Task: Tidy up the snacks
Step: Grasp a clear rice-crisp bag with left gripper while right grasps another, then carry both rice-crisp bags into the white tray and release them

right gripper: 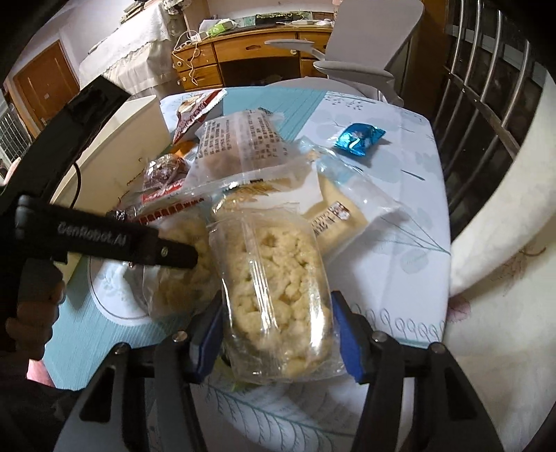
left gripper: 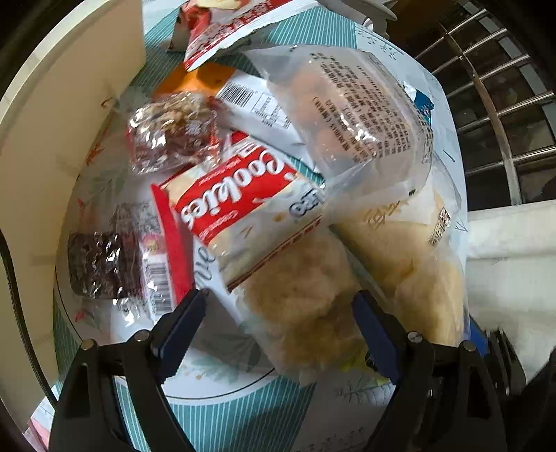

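My right gripper [right gripper: 278, 313] is shut on a clear packet of pale crumbly cakes [right gripper: 278, 278], one blue pad pressed against each side of its near end. My left gripper [left gripper: 280, 295] stands open over the snack pile, and the lower end of the red and white Cookies packet [left gripper: 243, 208] lies between its fingers, with a gap at the left pad. In the right wrist view a black left finger [right gripper: 166, 250] reaches in over that packet. A clear bag with printed text [left gripper: 354, 107] lies on top of the pile.
A nut bar [left gripper: 170, 132], a dark bar [left gripper: 100, 264] and a red and white pouch [left gripper: 226, 31] lie around the pile. A blue wrapped sweet [right gripper: 359, 137] sits alone far right. A white box [right gripper: 132, 139] stands at the left, a chair [right gripper: 365, 52] behind, window bars [right gripper: 486, 87] right.
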